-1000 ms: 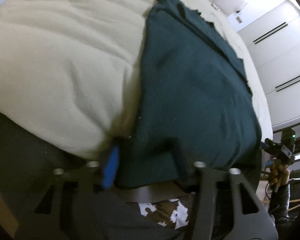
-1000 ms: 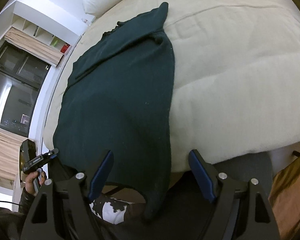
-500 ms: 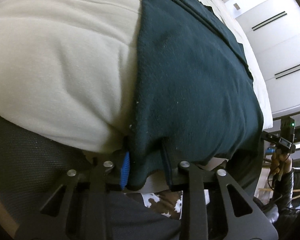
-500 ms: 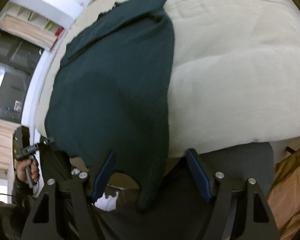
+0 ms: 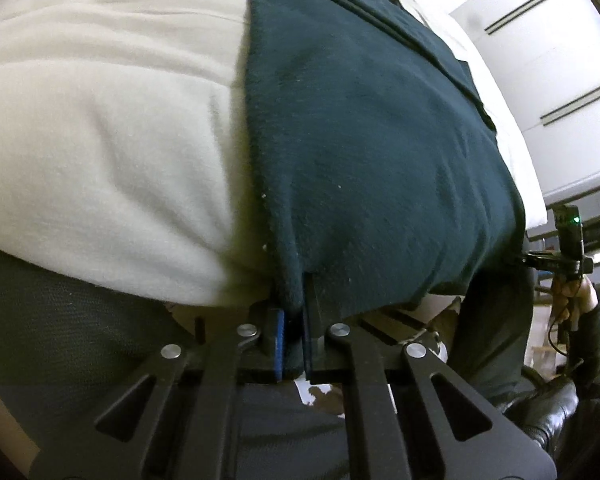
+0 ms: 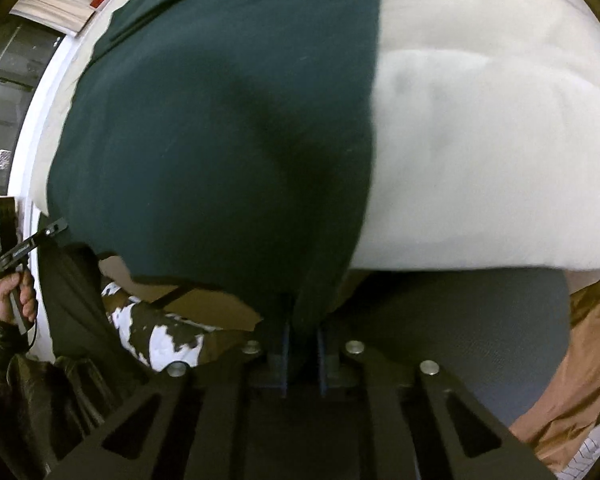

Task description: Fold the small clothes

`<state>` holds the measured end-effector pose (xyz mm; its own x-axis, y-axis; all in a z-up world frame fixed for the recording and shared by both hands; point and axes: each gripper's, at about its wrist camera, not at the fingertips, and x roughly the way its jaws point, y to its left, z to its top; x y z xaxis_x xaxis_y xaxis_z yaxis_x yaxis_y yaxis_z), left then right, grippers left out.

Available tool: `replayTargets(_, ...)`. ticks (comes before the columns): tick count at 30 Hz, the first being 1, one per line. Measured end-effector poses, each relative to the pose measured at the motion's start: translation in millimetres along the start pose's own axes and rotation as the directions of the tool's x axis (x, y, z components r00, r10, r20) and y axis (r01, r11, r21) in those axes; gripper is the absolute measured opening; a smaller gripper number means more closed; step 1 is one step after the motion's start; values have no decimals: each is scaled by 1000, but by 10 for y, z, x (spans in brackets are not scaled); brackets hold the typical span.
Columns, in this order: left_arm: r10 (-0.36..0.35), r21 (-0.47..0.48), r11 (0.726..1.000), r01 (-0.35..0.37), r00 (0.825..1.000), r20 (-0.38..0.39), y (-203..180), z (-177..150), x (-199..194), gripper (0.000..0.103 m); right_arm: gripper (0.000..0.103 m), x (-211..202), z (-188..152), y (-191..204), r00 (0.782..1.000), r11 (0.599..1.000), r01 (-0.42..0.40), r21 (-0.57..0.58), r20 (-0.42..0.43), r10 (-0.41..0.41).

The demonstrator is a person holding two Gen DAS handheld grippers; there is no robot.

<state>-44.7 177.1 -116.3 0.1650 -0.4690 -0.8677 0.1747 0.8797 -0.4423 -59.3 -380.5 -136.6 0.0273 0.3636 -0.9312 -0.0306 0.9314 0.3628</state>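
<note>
A dark green garment (image 5: 372,152) lies spread on a cream duvet (image 5: 112,128), its near hem hanging over the bed's front edge. My left gripper (image 5: 294,320) is shut on the hem's left corner. In the right wrist view the same garment (image 6: 220,132) fills the left half, and my right gripper (image 6: 302,334) is shut on its right hem corner below the bed edge. The far end of the garment runs toward the head of the bed.
The cream duvet (image 6: 480,140) covers the bed to the right. A grey mesh chair back (image 6: 460,320) and brown fabric (image 6: 572,360) lie below the bed edge. White wardrobe doors (image 5: 548,60) stand at the far right. The other hand-held gripper (image 5: 568,248) shows at the edge.
Both grippers moved in to the hanging hem and closed on it: the left on the left corner, the right on the right corner. Both were open a second ago.
</note>
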Motion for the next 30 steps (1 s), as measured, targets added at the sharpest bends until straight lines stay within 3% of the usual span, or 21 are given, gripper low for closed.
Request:
replayTargets(4, -52, 14, 999, 52, 999, -1, -33, 10, -122, 5, 8, -153, -83, -15, 990, 992, -121, 25, 75, 119)
replayTargets(6, -120, 0, 993, 120, 993, 10, -47, 28, -202, 5, 8, -293, -107, -14, 970, 978, -205, 23, 138, 200)
replayTargets(9, -264, -38, 963, 267, 962, 62, -54, 93, -377, 5, 8, -563, -84, -38, 913, 942, -335, 10, 249, 322)
replayTargets(11, -356, -68, 929, 365, 927, 116, -42, 176, -505, 5, 8, -697, -33, -81, 869, 914, -406, 12, 313, 383)
replayTargets(12, -389, -82, 912, 402, 911, 140, -23, 211, -556, 5, 8, -770, 5, -116, 838, 894, -448, 18, 357, 413)
replayTargets(15, -466, -111, 861, 496, 858, 216, 27, 348, -710, 5, 8, -885, 108, -243, 770, 847, -531, 40, 441, 462)
replayTargets(20, -572, -168, 744, 647, 747, 339, 172, 686, -842, 5, 8, -953, 393, -431, 697, 789, -611, 72, 521, 492)
replayTargets(27, -603, -211, 655, 725, 671, 432, 327, 1380, -874, 5, 8, -893, 862, -516, 657, 760, -641, 105, 587, 473)
replayTargets(30, -596, -232, 631, 740, 654, 465, 422, 1714, -819, 5, 8, -914, 1154, -578, 651, 759, -642, 107, 598, 467)
